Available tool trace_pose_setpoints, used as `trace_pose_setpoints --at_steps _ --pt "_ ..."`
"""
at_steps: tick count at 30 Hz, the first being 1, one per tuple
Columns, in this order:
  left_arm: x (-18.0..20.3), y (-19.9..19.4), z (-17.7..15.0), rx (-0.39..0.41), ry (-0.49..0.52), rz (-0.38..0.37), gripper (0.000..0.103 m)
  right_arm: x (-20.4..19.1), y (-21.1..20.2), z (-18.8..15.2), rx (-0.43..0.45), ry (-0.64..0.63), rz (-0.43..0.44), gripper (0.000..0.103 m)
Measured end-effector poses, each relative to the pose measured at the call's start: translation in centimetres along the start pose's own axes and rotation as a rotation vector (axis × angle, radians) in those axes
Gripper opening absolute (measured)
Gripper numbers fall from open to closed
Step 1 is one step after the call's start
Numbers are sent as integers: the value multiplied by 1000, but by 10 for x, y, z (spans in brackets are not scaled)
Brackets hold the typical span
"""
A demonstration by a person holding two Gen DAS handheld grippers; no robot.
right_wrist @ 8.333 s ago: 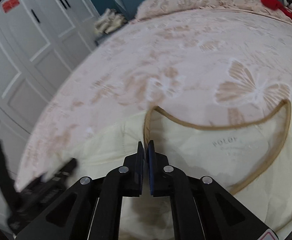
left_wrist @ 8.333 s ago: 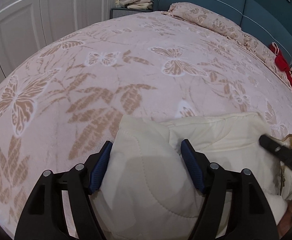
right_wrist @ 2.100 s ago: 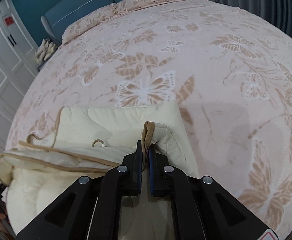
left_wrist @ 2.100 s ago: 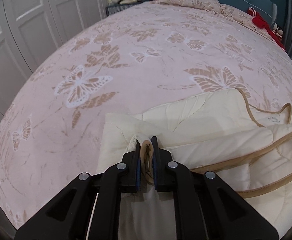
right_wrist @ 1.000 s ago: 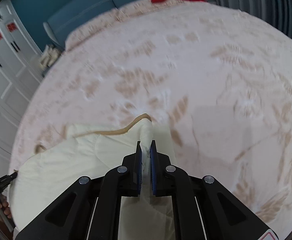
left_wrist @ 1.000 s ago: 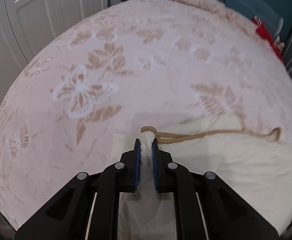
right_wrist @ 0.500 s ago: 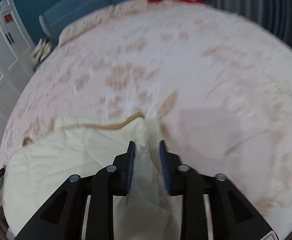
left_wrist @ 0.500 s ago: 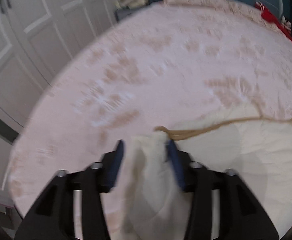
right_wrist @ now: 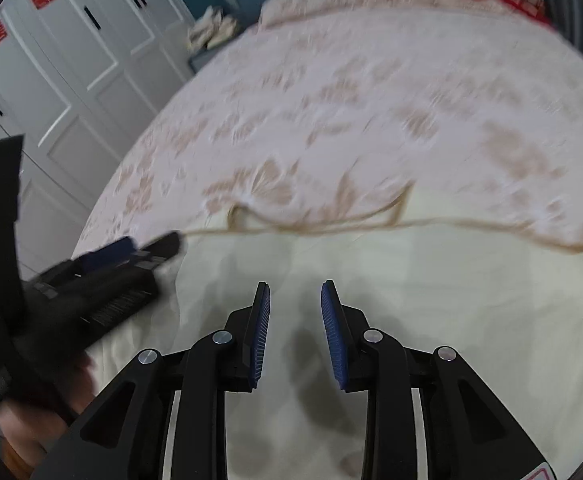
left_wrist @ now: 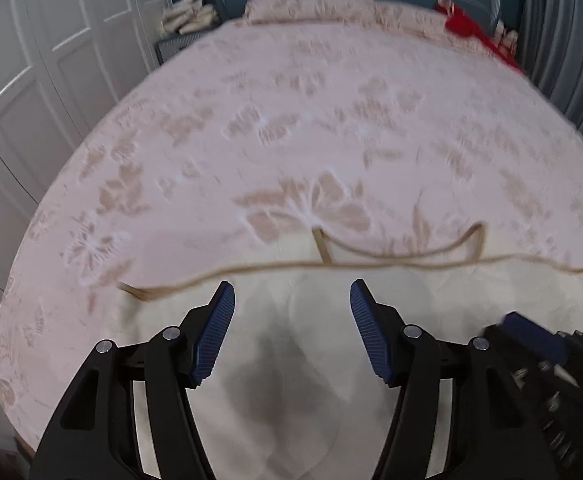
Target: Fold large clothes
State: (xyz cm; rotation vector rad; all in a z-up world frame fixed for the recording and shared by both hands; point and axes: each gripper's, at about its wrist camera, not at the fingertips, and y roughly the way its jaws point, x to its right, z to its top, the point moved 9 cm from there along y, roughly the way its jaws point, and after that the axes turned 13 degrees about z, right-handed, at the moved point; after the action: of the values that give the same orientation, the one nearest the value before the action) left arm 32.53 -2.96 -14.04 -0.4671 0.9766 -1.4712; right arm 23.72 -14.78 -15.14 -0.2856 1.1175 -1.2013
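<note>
Hovering over the cream garment (left_wrist: 431,300) on the bed (left_wrist: 291,120), left gripper (left_wrist: 292,307) and right gripper (right_wrist: 295,302) just opened, pinching nothing.

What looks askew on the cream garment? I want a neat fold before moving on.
The tan-trimmed top edge of the cream garment runs wavy, not straight, and a loop of tan trim pokes out past it onto the butterfly bedspread. Otherwise it lies flat; blur hides finer wrinkles.
</note>
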Motion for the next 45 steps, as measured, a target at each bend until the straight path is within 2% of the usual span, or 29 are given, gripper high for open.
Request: trace_pose_setpoints --at_steps 3,7,12,23,45 --pt "7 21 -13 -34 14 32 57 10 23 -1 -38 9 -25 22" --pt "12 40 -23 -65 7 35 57 22 43 -9 -70 19 -43 11" --pt "21 52 -28 -47 36 70 58 28 59 -17 -87 -6 -73 10" --pt "27 63 -30 7 50 107 60 33 71 -19 -55 -38 -89 10" --pt "26 68 -27 72 -27 110 61 39 82 -11 14 -45 -105 8"
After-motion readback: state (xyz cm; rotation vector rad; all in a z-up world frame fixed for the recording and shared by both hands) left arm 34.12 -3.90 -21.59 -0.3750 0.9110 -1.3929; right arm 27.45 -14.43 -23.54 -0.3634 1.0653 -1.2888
